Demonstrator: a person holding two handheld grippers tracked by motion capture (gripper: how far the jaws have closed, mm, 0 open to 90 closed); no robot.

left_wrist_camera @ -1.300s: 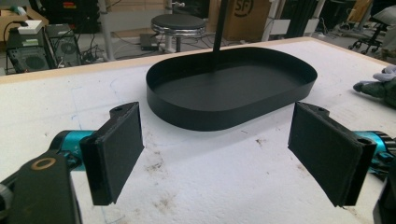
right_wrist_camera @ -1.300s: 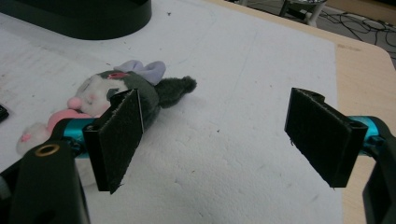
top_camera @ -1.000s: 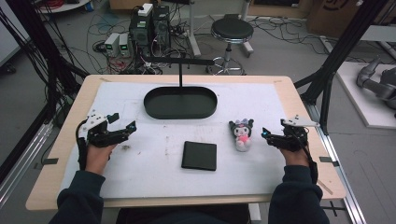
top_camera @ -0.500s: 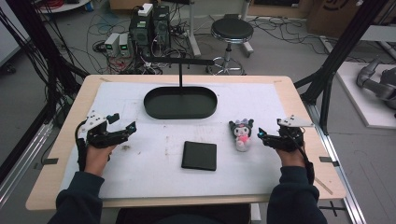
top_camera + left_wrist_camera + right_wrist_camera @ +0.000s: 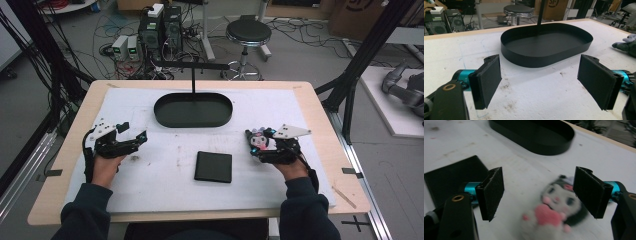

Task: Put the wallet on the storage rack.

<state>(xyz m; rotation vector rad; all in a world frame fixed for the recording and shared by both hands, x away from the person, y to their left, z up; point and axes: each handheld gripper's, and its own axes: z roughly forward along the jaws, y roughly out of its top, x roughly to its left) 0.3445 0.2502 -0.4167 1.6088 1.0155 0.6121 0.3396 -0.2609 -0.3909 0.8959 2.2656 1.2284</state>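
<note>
Plush doll (image 5: 556, 207) btwn right gripper (image 5: 541, 195) fingers, closing, not yet touching.

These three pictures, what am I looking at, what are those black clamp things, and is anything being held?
A person sits at a table with a hand-held two-jaw gripper in each hand. The high view looks down from above; the other two come from cameras riding on each gripper. On the white surface lie a black oval tray, a flat black square pad and a small plush doll. The left gripper is open over bare table. The right gripper has the doll between its jaws, which have just been closing, but the pads are not yet pressing on it, so nothing is held.
</note>
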